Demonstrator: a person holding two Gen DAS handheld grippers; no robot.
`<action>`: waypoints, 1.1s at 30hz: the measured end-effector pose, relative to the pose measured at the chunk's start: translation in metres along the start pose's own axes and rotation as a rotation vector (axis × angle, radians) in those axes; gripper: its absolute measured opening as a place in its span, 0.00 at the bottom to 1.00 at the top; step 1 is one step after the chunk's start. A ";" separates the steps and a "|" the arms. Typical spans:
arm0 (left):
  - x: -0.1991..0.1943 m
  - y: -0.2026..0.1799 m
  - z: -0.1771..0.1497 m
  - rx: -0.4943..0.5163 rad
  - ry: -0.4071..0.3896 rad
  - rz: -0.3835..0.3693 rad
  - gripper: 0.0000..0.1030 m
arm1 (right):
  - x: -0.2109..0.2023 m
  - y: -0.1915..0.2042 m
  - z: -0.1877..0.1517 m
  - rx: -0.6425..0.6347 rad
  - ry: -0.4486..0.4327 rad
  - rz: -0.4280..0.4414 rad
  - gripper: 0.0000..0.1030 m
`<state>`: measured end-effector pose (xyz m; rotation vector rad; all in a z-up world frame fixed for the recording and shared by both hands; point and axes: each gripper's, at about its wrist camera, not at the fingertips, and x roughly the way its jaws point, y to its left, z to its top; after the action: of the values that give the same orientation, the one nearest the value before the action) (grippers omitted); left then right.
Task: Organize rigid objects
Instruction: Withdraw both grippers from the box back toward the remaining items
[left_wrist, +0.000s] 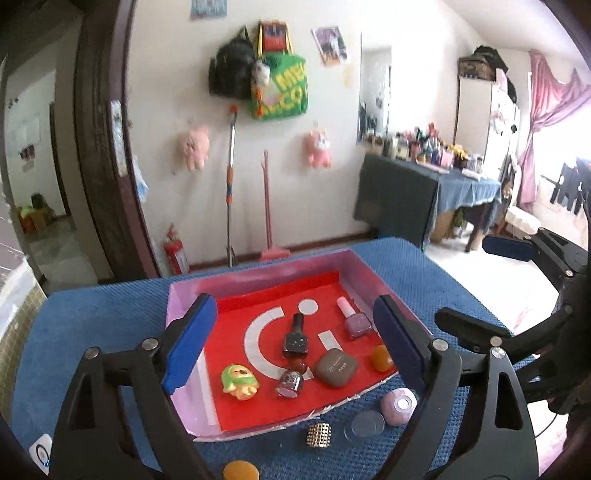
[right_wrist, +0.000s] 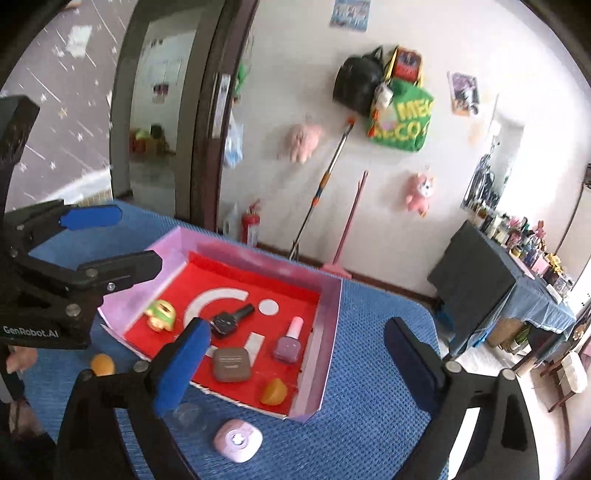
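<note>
Each gripper is built of black plastic arms, joined by silver screws and faced with blue pads; "GenRobot.AI" is printed in white.

the tray is walled on three sides, its near edge lying open; loose pieces dot the blue cloth there, the studded ring among them.
</note>
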<state>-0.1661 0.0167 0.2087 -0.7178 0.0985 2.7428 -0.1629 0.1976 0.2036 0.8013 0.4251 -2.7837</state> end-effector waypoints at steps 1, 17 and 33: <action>-0.009 -0.002 -0.004 -0.001 -0.024 0.010 0.85 | -0.010 0.002 -0.005 0.010 -0.023 -0.004 0.96; -0.069 -0.017 -0.095 -0.079 -0.133 0.031 0.93 | -0.083 0.024 -0.111 0.200 -0.179 -0.053 1.00; -0.050 -0.012 -0.154 -0.134 -0.087 0.070 0.93 | -0.055 0.040 -0.176 0.269 -0.139 -0.066 1.00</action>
<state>-0.0487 -0.0070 0.0988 -0.6391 -0.0821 2.8646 -0.0205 0.2252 0.0820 0.6492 0.0538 -2.9757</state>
